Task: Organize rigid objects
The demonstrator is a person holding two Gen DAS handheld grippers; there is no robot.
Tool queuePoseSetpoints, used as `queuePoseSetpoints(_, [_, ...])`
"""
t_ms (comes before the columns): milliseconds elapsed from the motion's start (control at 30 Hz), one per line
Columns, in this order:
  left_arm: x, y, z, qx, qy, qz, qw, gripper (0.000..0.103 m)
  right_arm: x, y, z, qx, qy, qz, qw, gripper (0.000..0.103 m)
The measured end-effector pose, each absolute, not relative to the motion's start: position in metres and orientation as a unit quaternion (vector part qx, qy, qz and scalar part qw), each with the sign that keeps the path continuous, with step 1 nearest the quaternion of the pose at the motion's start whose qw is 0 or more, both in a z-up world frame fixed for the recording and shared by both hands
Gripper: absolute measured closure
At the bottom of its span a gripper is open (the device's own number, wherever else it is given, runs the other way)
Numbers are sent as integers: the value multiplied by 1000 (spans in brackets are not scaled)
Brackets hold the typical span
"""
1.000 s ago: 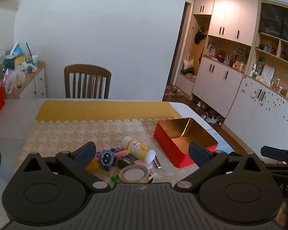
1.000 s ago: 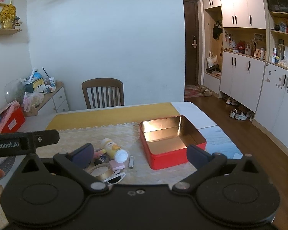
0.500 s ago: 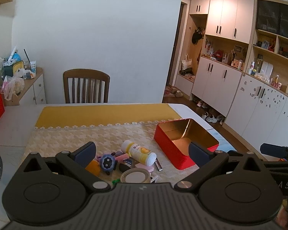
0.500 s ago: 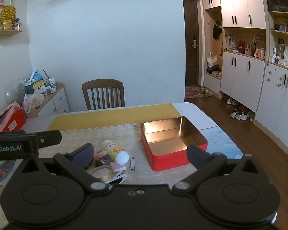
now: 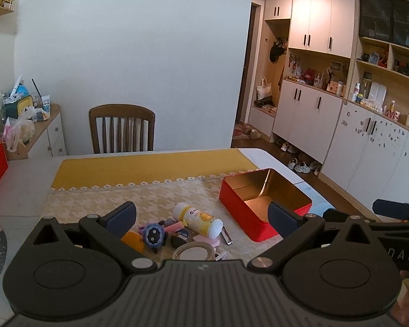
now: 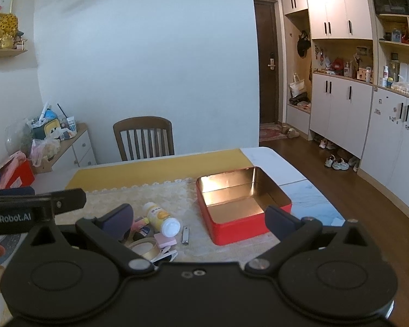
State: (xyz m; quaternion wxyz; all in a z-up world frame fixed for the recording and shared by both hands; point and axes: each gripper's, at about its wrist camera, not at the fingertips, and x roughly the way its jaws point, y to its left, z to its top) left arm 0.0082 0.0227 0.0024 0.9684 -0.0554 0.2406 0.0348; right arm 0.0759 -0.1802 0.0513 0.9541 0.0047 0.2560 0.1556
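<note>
An open red tin (image 5: 242,209) with a gold inside stands on the cream table mat (image 5: 155,199), also in the right wrist view (image 6: 231,226). Left of it lies a heap of small items: a white bottle with a yellow label (image 5: 197,219) (image 6: 161,218), a tape roll (image 5: 193,252) (image 6: 146,246), a blue round toy (image 5: 152,235), a pink eraser (image 6: 165,239) and nail clippers (image 6: 185,235). My left gripper (image 5: 201,215) is open and empty above the heap. My right gripper (image 6: 200,216) is open and empty, nearer the tin.
A wooden chair (image 5: 122,128) stands at the table's far side against the wall. A low cabinet (image 5: 45,133) with clutter is at the left. White cupboards (image 5: 340,136) line the right wall. A yellow runner (image 5: 150,167) crosses the table.
Both grippers have risen and pulled back slightly; the heap and the tin sit lower in view. Nothing on the table has moved.
</note>
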Motion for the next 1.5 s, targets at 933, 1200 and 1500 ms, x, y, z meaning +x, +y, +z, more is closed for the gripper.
queuePoseSetpoints(933, [5,33,-8,-64,264,45,961,0,76,-177,41,3,274,159,948,0])
queuePoseSetpoints(1200, [-1,37,-15,-73,274,51,958,0,74,-172,37,-5,285,165,944,0])
queuePoseSetpoints(1500, [-1,39,-16,-79,273,54,957,0,77,-171,37,-6,285,169,943,0])
